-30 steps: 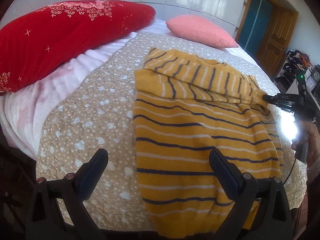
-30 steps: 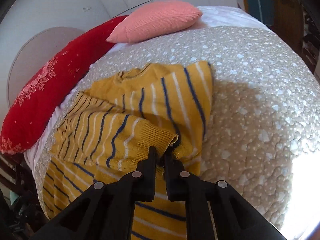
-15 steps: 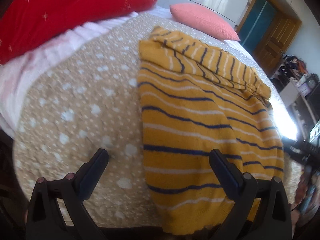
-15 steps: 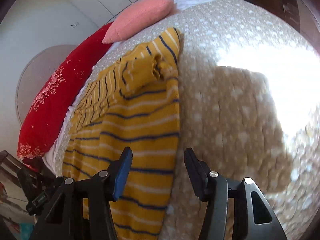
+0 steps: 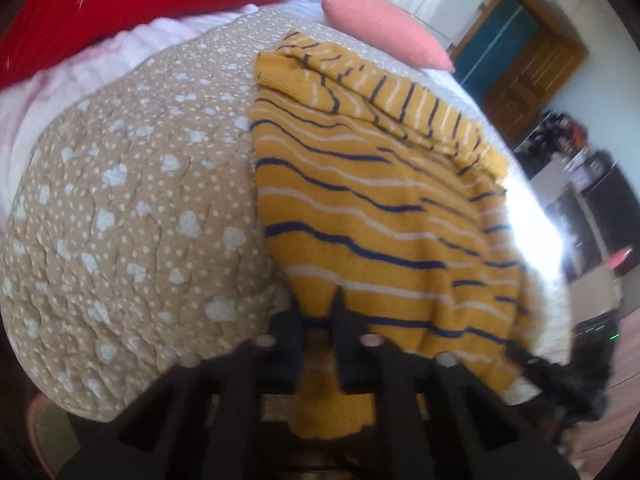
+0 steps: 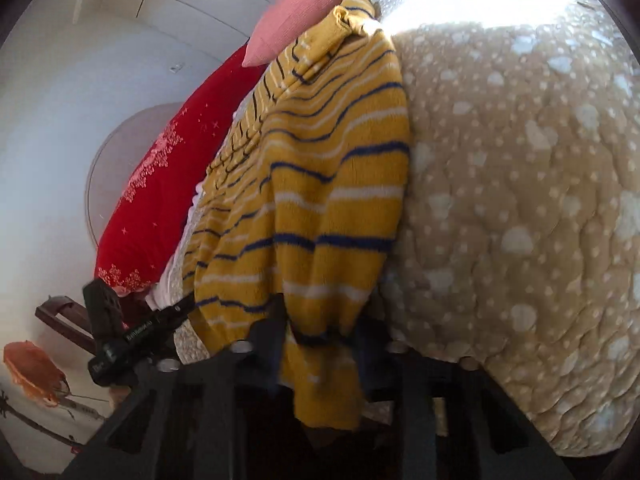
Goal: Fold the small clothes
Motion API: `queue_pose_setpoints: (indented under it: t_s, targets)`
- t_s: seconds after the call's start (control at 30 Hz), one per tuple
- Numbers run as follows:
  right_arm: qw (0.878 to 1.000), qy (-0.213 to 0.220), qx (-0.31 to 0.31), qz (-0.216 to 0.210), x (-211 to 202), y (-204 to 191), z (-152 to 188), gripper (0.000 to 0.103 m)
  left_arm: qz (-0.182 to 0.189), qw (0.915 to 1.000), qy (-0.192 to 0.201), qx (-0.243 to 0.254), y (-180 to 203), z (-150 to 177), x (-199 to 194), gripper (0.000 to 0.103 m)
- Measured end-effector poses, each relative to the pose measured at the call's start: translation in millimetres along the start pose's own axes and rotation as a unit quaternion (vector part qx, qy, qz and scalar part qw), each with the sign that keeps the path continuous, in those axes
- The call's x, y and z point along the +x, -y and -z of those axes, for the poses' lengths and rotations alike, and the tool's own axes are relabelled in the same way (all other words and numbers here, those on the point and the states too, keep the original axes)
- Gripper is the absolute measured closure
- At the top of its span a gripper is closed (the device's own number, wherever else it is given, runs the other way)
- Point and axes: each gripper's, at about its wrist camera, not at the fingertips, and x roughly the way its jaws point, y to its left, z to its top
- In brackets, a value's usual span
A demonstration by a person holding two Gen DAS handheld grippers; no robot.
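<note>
A mustard-yellow sweater (image 5: 360, 200) with navy and white stripes lies on the bed, sleeves folded across its top; it also shows in the right wrist view (image 6: 320, 184). Its hem hangs over the bed's near edge. My left gripper (image 5: 318, 312) is shut on the hem near the sweater's left corner. My right gripper (image 6: 320, 320) has its jaws around the hem at the right corner, fabric bunched between them; the image is blurred. The left gripper's body (image 6: 120, 344) shows at the lower left of the right wrist view.
A tan quilt (image 5: 132, 208) with white spots covers the bed, also in the right wrist view (image 6: 520, 200). A red pillow (image 5: 120, 8) and a pink pillow (image 5: 384, 28) lie at the head. A wooden door (image 5: 532, 68) and cluttered furniture (image 5: 580, 184) stand to the right.
The right gripper let go of the sleeve cuff and dropped to the hem. Both grippers, open half a second ago, have closed on the hem at the bed's near edge.
</note>
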Motion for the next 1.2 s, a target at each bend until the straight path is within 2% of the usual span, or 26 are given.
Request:
queue_pose_setpoints:
  t_s: [0.1,0.2,0.23,0.4,0.5,0.53,0.57,0.6,0.63,0.67,0.73,0.83,1.07,1.13,1.2]
  targets:
    - [1.0,0.01,0.007,-0.012,-10,1,0,0.092,-0.022,0.9993,0.029,-0.001,0,1,-27,0.094]
    - [1.0,0.015,-0.015,-0.017,-27,-7,8,0.093,-0.023,0.9988,0.042,-0.013,-5,9,-48,0.097]
    - [1.0,0.014,-0.021,-0.008,-31,-8,12,0.093,-0.028,0.9986,0.042,-0.015,-7,13,-50,0.1]
    - [1.0,0.0,0.009,0.003,-35,14,23,0.093,-0.062,0.9979,0.016,-0.013,-14,30,-38,0.101]
    - [1.0,-0.012,0.02,0.006,-34,18,24,0.086,-0.065,0.9977,0.018,-0.01,-14,31,-42,0.1]
    - [1.0,-0.016,0.016,0.013,-33,16,24,0.086,-0.07,0.9973,0.025,-0.003,-10,30,-45,0.094]
    - [1.0,-0.018,0.009,0.022,-33,11,24,0.085,-0.078,0.9963,0.034,0.006,-4,27,-49,0.078]
    - [0.999,-0.016,-0.002,0.034,-36,5,26,0.082,-0.083,0.9955,0.043,0.012,0,24,-52,0.067]
    - [0.999,-0.01,-0.013,0.046,-38,-3,26,0.08,-0.086,0.9946,0.057,0.015,5,21,-57,0.044]
    - [0.998,-0.002,-0.027,0.059,-43,-9,26,0.08,-0.082,0.9938,0.074,0.01,10,18,-63,0.031]
    - [0.995,0.011,-0.052,0.085,-49,-25,27,0.074,-0.062,0.9935,0.095,0.004,17,15,-68,0.026]
    - [0.989,0.014,-0.076,0.124,-51,-45,27,0.063,-0.051,0.9934,0.102,0.012,27,15,-68,0.02]
    - [0.962,-0.001,-0.136,0.236,-32,-95,20,0.062,-0.042,0.9963,0.071,0.024,15,37,-51,0.02]
    - [0.955,-0.005,-0.144,0.258,-26,-105,15,0.052,-0.036,0.9967,0.07,0.017,7,39,-52,0.02]
    - [0.95,-0.013,-0.152,0.271,-16,-115,11,0.051,-0.029,0.9968,0.075,0.006,-2,39,-55,0.02]
